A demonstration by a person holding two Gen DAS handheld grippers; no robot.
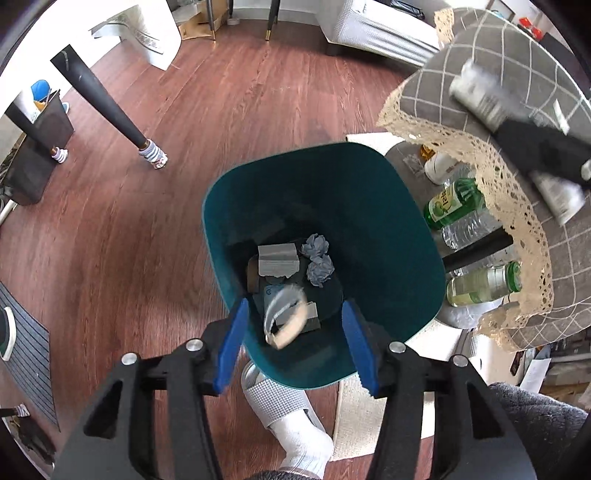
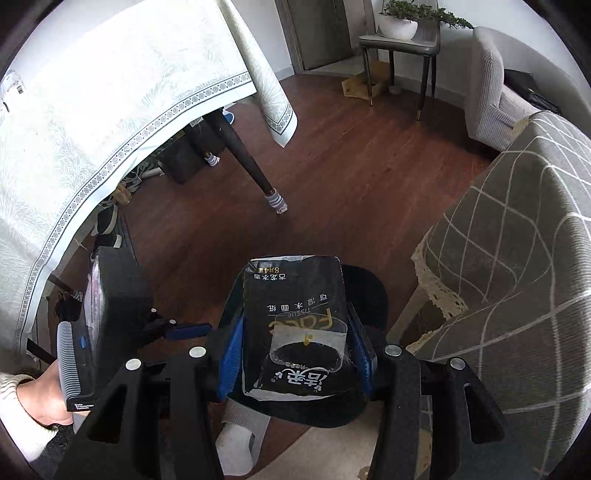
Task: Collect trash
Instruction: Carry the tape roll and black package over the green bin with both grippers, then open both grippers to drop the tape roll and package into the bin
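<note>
Left wrist view looks steeply down into a teal trash bin (image 1: 369, 206) standing on a red-brown wood floor (image 1: 229, 110). The left gripper (image 1: 293, 345) hangs over the bin's near rim with its blue pads (image 1: 232, 343) spread apart and nothing pressed between them; a blurred white-and-tan scrap (image 1: 286, 319) shows in the gap, inside the bin's mouth. On the bin's bottom lie 2 crumpled blue-grey paper balls (image 1: 317, 258), a grey torn carton piece (image 1: 277, 260) and some dark packaging.

Just right of the bin, under the lace edge of a grey checked tablecloth (image 1: 517, 74), stand bottles: a green one (image 1: 452, 201), a clear plastic one (image 1: 465, 227) and a clear one with a green cap (image 1: 487, 282). A dark table leg in a striped sock (image 1: 153, 157) stands well apart to the left, and a foot in a white sock and grey slipper (image 1: 291, 417) sits at the bin's near side.

In the right wrist view, the right gripper (image 2: 295, 354) is clamped on a black tissue pack (image 2: 295, 317) with Chinese print, held over the bin's dark rim. A white patterned tablecloth (image 2: 110, 92) fills the left, and a grey armchair (image 2: 491, 92) and a side table with a potted plant (image 2: 400, 22) stand at the far wall.
</note>
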